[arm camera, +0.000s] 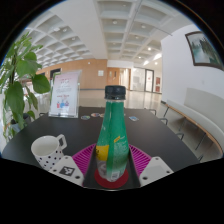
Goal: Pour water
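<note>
A green bottle (113, 138) with a dark cap is being gripped upright between the gripper's (112, 168) two fingers, the pink pads (84, 158) being pressed against its sides low on the body. Just beside the near finger, a white cup (46, 149) with dark spots is being borne by the dark round table (160, 135). Beyond the bottle, a framed sign (65, 95) is being displayed upright near a leafy plant (20, 85), and a long hallway is being shown farther off.
</note>
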A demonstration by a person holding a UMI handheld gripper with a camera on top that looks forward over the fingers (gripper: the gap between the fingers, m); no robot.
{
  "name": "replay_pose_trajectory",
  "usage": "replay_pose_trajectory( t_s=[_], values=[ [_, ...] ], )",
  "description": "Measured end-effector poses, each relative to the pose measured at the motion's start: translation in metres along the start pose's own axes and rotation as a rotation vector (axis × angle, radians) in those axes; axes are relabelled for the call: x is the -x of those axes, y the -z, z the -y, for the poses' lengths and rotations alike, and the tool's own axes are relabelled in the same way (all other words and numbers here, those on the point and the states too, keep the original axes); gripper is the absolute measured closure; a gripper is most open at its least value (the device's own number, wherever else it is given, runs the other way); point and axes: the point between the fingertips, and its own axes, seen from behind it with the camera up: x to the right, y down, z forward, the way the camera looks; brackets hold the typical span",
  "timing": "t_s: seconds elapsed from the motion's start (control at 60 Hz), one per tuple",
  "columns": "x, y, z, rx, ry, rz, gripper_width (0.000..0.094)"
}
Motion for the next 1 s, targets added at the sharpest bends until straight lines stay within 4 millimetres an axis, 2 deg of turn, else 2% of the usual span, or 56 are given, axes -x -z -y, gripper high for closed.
replay_pose_trajectory(
  t_s=[0.083, 0.117, 0.183, 0.267, 0.517, 0.683, 0.867, 1.0],
  values=[
    [-0.003, 0.013, 0.001, 0.022, -0.006, -0.01, 0.0072],
    [-0.006, 0.02, 0.0, 0.035, -0.004, -0.024, 0.01],
    [-0.008, 0.04, 0.002, 0.056, 0.012, -0.048, 0.008],
    [-0.013, 0.073, 0.008, 0.074, 0.016, -0.066, 0.0081],
    [-0.001, 0.19, 0.025, 0.081, -0.001, -0.095, 0.0079],
    [0.012, 0.248, 0.03, 0.081, -0.016, -0.086, 0.0078],
    [0.023, 0.29, 0.032, 0.058, 0.007, -0.076, 0.008],
    [0.024, 0.305, 0.028, 0.058, -0.005, -0.081, 0.0082]
  ],
)
